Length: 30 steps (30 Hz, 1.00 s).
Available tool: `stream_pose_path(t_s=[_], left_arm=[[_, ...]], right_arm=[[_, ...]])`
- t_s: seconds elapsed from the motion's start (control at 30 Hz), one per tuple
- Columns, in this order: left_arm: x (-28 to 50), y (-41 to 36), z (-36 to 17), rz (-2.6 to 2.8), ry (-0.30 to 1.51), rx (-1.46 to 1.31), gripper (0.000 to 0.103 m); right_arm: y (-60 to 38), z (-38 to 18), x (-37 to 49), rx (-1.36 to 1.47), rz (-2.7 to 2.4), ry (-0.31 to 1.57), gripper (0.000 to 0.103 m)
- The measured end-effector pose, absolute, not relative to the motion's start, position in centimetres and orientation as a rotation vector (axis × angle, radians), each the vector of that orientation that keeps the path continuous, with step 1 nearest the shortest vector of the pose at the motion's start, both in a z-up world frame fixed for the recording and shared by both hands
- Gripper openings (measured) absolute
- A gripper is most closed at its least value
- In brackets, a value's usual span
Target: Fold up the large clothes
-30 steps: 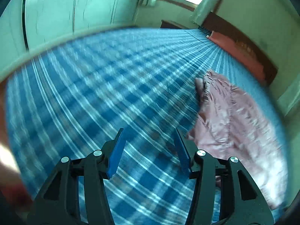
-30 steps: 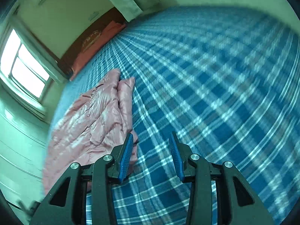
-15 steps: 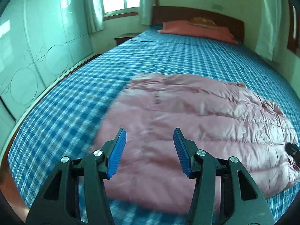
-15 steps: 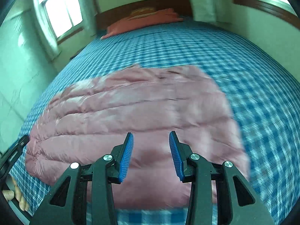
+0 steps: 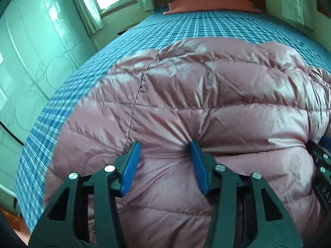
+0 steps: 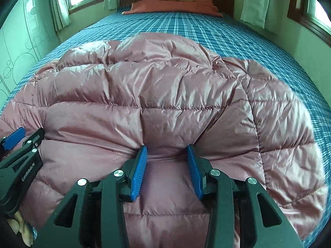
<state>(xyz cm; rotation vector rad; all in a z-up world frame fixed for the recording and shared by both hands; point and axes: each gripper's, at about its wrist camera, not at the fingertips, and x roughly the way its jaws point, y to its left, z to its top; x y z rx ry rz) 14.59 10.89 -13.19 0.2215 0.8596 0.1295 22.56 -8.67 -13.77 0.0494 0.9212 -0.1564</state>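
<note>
Left wrist view: left gripper (image 5: 164, 146) tips pushed into the pink jacket (image 5: 206, 95), jaws closing with a puff of fabric between the pads, not yet clamped on it. Only a sliver of the right gripper (image 5: 320, 161) shows at the right edge there. Right wrist view: right gripper (image 6: 166, 150) dug into the jacket (image 6: 144, 86) too, fabric bulging between the pads; jaws part-way apart, can't tell whether they bite. That view alone shows the left gripper (image 6: 16, 136) from the side at far left, with fingers (image 6: 20, 227) of the person below it. It also shows a right-hand window (image 6: 316, 4); the left view shows more of the wardrobe (image 5: 31, 62). Jacket's near hem is hidden behind both grippers; its edges blur. Jacket lies spread on the blue plaid bed (image 6: 206, 26), near the foot, quilted, shiny, wrinkled. Pillow (image 6: 171, 6) sits at the headboard, well apart.
</note>
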Motion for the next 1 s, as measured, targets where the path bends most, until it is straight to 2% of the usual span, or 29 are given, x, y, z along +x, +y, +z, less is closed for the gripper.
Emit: stream_pose_path(t_s=[0.17,0.23,0.43,0.63,1.0], left_arm=[[14.7,10.0,-10.3,0.139,0.765,0.251,0.043],[15.7,9.7,-10.4,0.138,0.783,0.247,0.043],[17.6,9.4,-13.5,0.178,0.821,0.293,0.044],[17.2,10.6,-11.6,0.190,0.781,0.243,0.043],[18.5,12.1,-14.3,0.169,0.812,0.202,0.044]], right_arm=[[-8.4,-10.6,23.5,0.064,-0.151,0.851,0.040],[-8.2,-10.5,24.6,0.054,-0.152,0.851,0.040],[-8.3,-14.0,27.3,0.011,-0.158,0.929,0.040],[-8.5,-12.3,26.2,0.038,-0.168,0.885,0.040],[-8.0,-15.4,26.4,0.007,-0.186,0.863,0.040]])
